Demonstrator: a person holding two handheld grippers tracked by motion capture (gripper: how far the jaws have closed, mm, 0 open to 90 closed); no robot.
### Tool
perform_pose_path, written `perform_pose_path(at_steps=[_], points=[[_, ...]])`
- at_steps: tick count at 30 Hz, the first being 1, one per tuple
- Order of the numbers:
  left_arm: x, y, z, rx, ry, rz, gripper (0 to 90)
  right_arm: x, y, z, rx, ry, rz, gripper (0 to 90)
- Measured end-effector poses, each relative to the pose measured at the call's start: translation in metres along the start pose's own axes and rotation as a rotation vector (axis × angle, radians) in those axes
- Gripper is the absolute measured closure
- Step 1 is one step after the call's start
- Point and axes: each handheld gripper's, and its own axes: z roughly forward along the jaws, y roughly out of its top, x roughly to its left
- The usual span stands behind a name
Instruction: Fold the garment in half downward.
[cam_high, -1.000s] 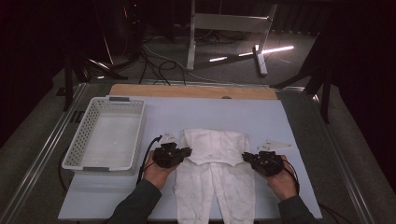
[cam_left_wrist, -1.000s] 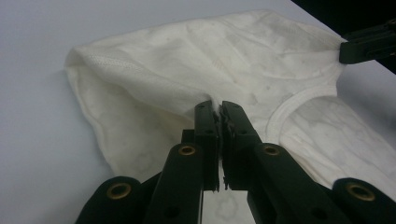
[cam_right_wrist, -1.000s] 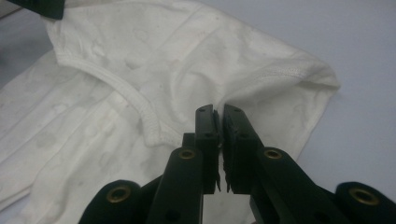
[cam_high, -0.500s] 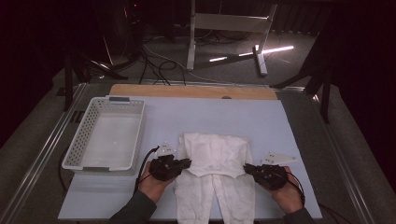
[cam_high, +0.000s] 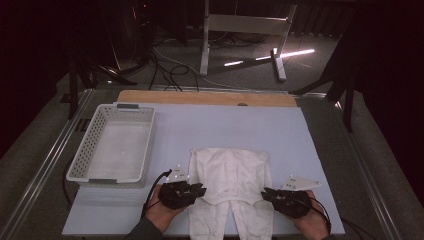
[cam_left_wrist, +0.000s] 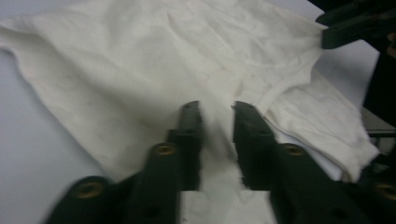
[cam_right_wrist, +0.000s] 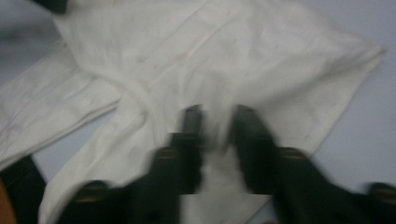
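A white garment (cam_high: 230, 172) with two legs lies flat on the pale blue mat (cam_high: 225, 125), its legs reaching the near edge. My left gripper (cam_high: 200, 190) sits at the garment's left edge, my right gripper (cam_high: 267, 193) at its right edge, both pointing inward. In the left gripper view the jaws (cam_left_wrist: 215, 108) stand apart over the cloth (cam_left_wrist: 140, 60), which lies loose in the gap. The right gripper's jaws (cam_right_wrist: 218, 112) are also apart over the cloth (cam_right_wrist: 210, 56), blurred. Both pairs of jaws have just been opening.
A white perforated basket (cam_high: 80, 160) stands empty on the left of the mat. A wooden board (cam_high: 205, 97) runs along the far edge. Beyond the table are a metal stand (cam_high: 205, 45) and cables on the dark floor.
Both hands have drawn back toward the near edge of the table, and the garment has slid that way with them.
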Motion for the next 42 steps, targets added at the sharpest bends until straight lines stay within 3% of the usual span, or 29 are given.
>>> perform_pose_path(at_steps=[1, 2, 4, 9, 12, 17, 21, 24, 28, 33, 37, 42], points=[[0.002, 0.002, 0.001, -0.007, 0.003, -0.004, 53.7, -0.005, 0.004, 0.002, -0.005, -0.012, 0.023, 48.1], [0.004, 0.005, 0.002, -0.013, 0.019, 0.001, 53.7, -0.005, 0.004, 0.002, -0.005, -0.012, 0.023, 48.1], [0.009, 0.010, 0.005, -0.036, 0.034, 0.006, 45.4, -0.012, 0.009, 0.005, -0.021, -0.039, 0.036, 41.3], [0.022, 0.023, 0.013, -0.082, 0.058, 0.010, 36.6, -0.030, 0.024, 0.016, -0.039, -0.085, 0.064, 37.5], [0.031, 0.031, 0.020, -0.104, 0.076, 0.033, 34.7, -0.041, 0.033, 0.025, -0.053, -0.102, 0.074, 36.1], [0.050, 0.040, 0.032, -0.121, 0.098, 0.006, 33.2, -0.058, 0.045, 0.038, -0.061, -0.134, 0.103, 33.6], [0.063, 0.048, 0.041, -0.111, 0.150, -0.002, 34.6, -0.073, 0.052, 0.051, -0.049, -0.160, 0.113, 35.4], [0.074, 0.054, 0.045, -0.118, 0.170, -0.033, 35.1, -0.084, 0.055, 0.062, -0.021, -0.191, 0.121, 38.9], [0.085, 0.059, 0.048, -0.112, 0.186, -0.060, 36.3, -0.099, 0.052, 0.075, 0.003, -0.197, 0.177, 45.1], [0.096, 0.058, 0.056, -0.072, 0.231, -0.080, 40.6, -0.109, 0.045, 0.090, 0.055, -0.203, 0.237, 48.9], [0.104, 0.055, 0.062, -0.046, 0.252, -0.101, 41.3, -0.112, 0.043, 0.094, 0.068, -0.204, 0.239, 52.4], [0.109, 0.052, 0.068, -0.016, 0.274, -0.120, 45.8, -0.104, 0.045, 0.095, 0.092, -0.182, 0.199, 76.6]])
